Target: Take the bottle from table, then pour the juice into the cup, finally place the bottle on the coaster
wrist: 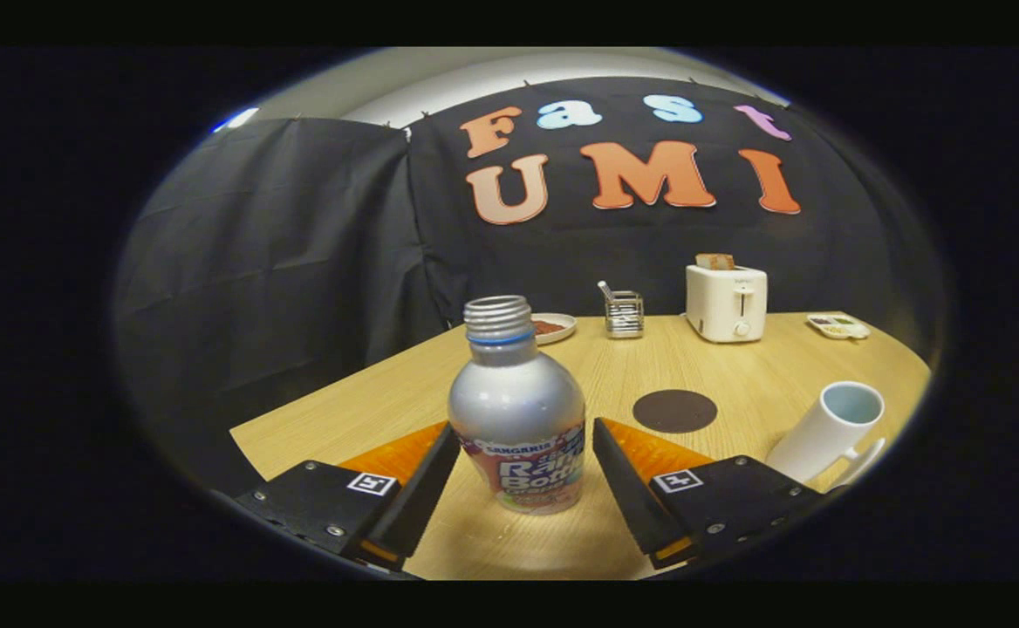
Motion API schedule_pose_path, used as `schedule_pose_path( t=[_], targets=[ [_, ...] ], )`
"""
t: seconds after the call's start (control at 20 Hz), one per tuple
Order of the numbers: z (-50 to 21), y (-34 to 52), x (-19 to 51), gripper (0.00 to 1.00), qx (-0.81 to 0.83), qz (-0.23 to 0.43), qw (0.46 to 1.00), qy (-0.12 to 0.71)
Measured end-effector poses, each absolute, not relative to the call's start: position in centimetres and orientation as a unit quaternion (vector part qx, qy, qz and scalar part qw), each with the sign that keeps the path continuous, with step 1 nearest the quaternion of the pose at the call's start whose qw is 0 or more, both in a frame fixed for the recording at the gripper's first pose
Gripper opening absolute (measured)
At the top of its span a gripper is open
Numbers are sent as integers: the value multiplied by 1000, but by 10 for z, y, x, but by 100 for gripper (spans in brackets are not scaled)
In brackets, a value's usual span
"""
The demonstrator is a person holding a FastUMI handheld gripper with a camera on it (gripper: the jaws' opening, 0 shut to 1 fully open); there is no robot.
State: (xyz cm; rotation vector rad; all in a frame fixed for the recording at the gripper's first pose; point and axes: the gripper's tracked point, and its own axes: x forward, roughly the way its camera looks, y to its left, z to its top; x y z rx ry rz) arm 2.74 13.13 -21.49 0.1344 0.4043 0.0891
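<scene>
Claw [523, 471] fingers stand wide apart on either side of the bottle [518, 410], neither one pressing on it, so the grasp looks lined up but not yet made. Standing upright on the worktop [736, 366] with its cap off, the bottle seems ready for pouring. Beyond the fingers lies the dark round coaster [674, 411], and the white cup [828, 429] stands near it, both apparently kept close for the later steps.

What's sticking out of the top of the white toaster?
A brown slice of toast pokes out of the toaster. Its lower part sits hidden in the slot. The gripper is open around the bottle.
</scene>
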Motion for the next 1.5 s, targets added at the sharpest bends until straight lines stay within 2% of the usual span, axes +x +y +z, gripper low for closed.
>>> schedule_pose_path(
  t=[0.2,0.3,1.05,1.5],
  targets=[
    [-221,132,29,89,81,29,973,212],
    [-221,131,29,80,92,22,971,221],
    [-187,103,13,79,333,4,921,204],
    [-181,89,2,78,479,-5,857,187]
  ],
)
